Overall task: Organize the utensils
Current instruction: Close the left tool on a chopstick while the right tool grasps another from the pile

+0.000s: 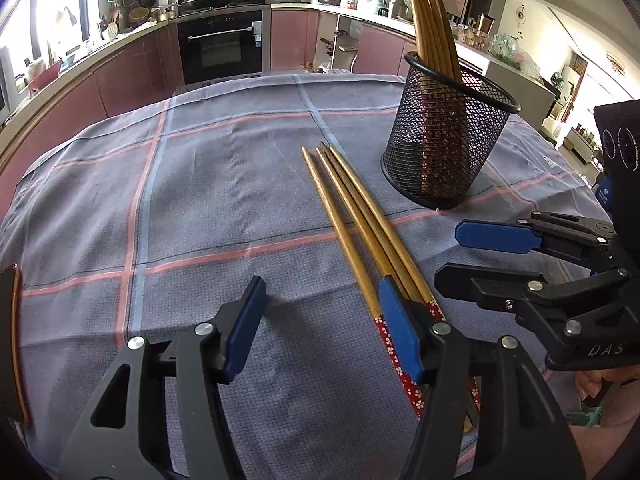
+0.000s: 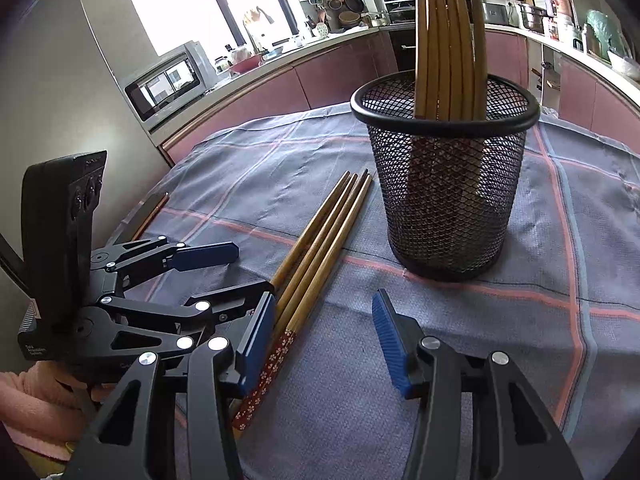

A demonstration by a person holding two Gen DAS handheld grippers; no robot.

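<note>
Kitchen with pink cabinets and a black oven point(image 1: 222, 46) across the upper frame; below, a desk under a grey checked cloth point(image 1: 208, 184). Black mesh holder point(image 1: 448, 140), upper right, contains upright chopsticks point(image 1: 430, 20). Four loose chopsticks point(image 1: 360, 216) lie flat at centre, just beside the holder. Left hand-held gripper point(image 1: 322, 330), lower centre, open, right pad over the chopstick handles. Right hand-held gripper point(image 2: 324, 344), open, nothing between its pads.

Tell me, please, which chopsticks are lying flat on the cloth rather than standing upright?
The loose bundle of chopsticks on the tablecloth beside the mesh holder; the other chopsticks stand upright inside it.
</note>
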